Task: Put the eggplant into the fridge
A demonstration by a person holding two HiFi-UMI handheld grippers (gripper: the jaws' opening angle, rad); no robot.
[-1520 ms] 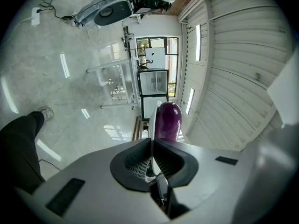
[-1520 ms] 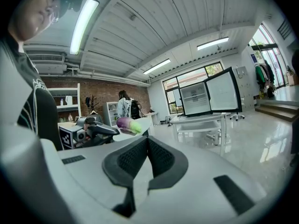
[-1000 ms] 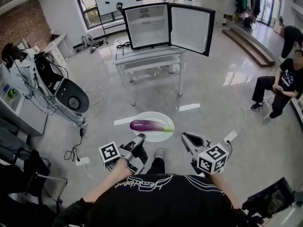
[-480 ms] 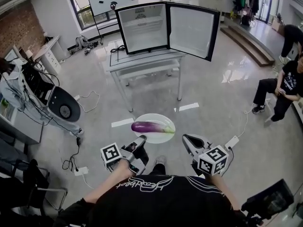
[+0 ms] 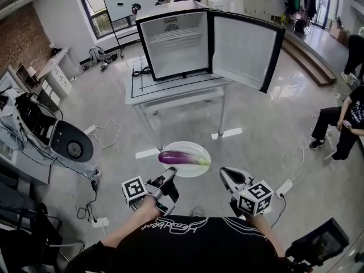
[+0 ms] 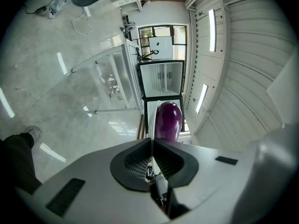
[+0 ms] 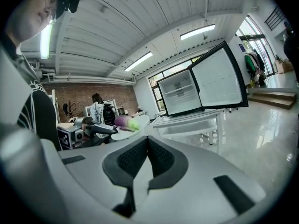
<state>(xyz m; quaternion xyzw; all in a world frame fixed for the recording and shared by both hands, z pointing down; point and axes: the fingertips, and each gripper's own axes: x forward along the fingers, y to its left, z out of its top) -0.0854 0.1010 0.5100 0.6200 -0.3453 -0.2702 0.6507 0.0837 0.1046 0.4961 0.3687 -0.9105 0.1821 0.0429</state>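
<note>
Grey workshop floor (image 5: pixel 267 129); an open fridge (image 5: pixel 177 43) is seen on a white table (image 5: pixel 170 89) well ahead, its door (image 5: pixel 247 49) swung wide. The eggplant (image 5: pixel 176 157) is carried loose on a white plate (image 5: pixel 199 165) above the floor, not yet in the fridge. The plate's rim is pinched by the left gripper (image 5: pixel 169 173) and the right gripper (image 5: pixel 225 173), the jaws of each closed on it. Risk judged: if the plate is tipped or one thin pinch slips, the eggplant could be rolled off.

Eggplant (image 5: pixel 175 157) glossy & smooth, plate (image 5: pixel 191 148) smooth w/ sheen, floor (image 5: pixel 267 124) polished & reflective.
</note>
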